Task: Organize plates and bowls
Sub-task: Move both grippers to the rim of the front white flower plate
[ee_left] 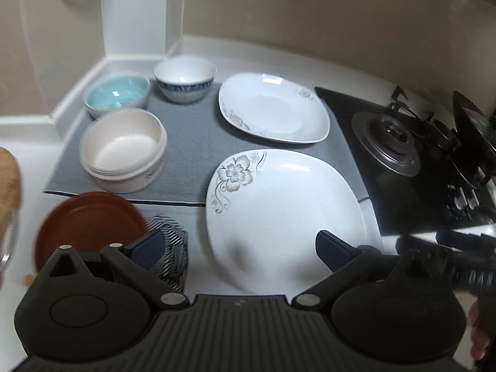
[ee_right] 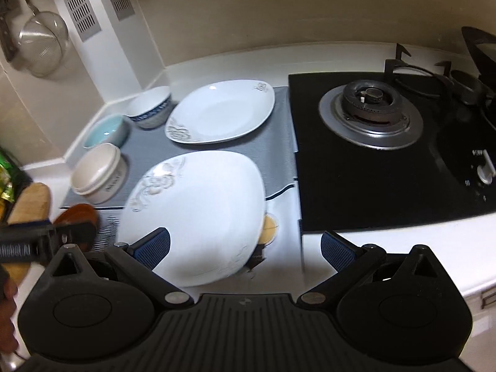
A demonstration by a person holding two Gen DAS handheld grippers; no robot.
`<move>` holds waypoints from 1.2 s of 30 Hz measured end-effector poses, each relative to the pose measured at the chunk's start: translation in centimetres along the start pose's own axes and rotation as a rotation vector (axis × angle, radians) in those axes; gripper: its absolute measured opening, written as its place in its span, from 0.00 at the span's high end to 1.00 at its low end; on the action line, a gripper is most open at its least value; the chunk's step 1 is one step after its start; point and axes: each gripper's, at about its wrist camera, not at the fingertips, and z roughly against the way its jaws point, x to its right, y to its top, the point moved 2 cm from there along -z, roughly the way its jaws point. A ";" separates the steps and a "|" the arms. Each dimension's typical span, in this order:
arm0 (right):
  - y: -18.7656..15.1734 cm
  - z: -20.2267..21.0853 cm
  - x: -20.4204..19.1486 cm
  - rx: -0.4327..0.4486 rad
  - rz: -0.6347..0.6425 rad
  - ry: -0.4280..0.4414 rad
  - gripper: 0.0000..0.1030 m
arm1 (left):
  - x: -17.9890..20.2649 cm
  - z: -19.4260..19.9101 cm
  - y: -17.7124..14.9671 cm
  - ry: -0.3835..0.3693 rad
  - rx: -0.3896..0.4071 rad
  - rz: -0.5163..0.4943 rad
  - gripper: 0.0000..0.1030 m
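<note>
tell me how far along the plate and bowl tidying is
Early. The cream bowls already look nested on the grey mat. Nothing is in hand: left claw and right claw both hang open over the near flowered plate. Left: that plate, the far plate, the teal bowl, the blue-patterned bowl and the brown plate lie separate.

A white tabletop (ee_left: 198, 214) carries a grey mat (ee_left: 192, 142) mid-frame, a black hob (ee_left: 403, 167) right, a brown plate (ee_left: 90, 220) lower left.
</note>
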 end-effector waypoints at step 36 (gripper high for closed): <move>2.4 -13.2 2.8 -0.165 0.049 0.202 0.76 | -3.7 -10.6 2.7 -0.064 -0.215 0.103 0.73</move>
